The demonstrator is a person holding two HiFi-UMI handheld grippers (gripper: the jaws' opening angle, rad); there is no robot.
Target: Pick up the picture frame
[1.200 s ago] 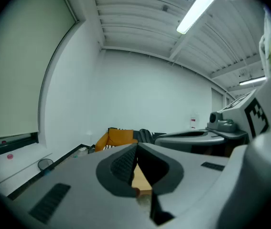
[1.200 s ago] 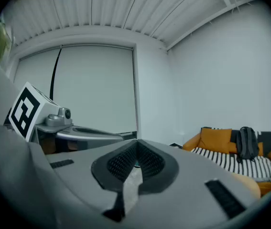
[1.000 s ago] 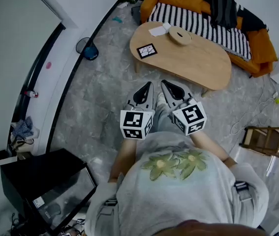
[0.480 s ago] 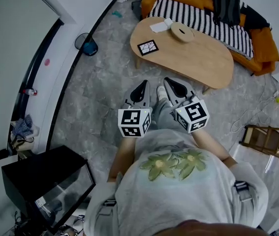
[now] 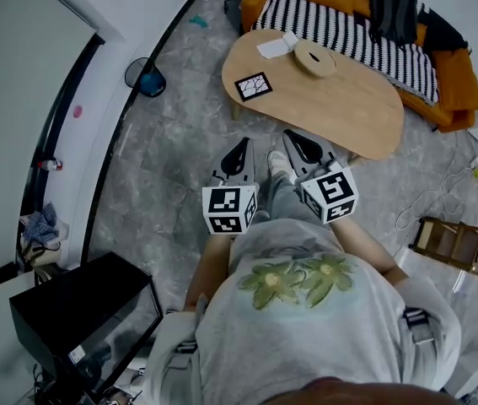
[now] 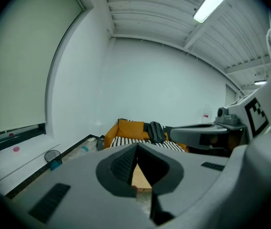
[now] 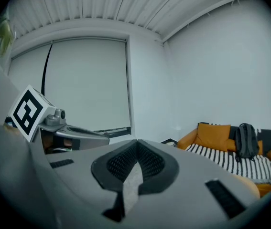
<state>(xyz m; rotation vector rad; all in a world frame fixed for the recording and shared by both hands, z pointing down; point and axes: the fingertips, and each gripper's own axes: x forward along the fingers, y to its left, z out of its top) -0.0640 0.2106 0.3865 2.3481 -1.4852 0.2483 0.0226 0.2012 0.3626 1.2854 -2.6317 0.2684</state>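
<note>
The picture frame (image 5: 253,86), small with a black border and a white cracked pattern, lies flat on the left part of the oval wooden coffee table (image 5: 340,112). My left gripper (image 5: 240,147) and right gripper (image 5: 297,143) hover side by side over the grey floor, short of the table's near edge, both shut and empty. In the left gripper view the left gripper (image 6: 136,148) points at the table top (image 6: 141,179) and the sofa; the frame is hidden there. In the right gripper view the right gripper (image 7: 136,142) has its tips together, and the frame is not in sight.
A round wooden dish (image 5: 314,58) and a white paper (image 5: 276,45) lie at the table's far end. Behind stands an orange sofa (image 5: 454,66) with a striped cover and a dark backpack (image 5: 393,9). A wire bin (image 5: 146,78) is left, a wooden rack (image 5: 460,247) right, a black cabinet (image 5: 87,315) near left.
Both grippers have moved forward toward the table, staying shut. The table and frame sit slightly nearer in the head view.
</note>
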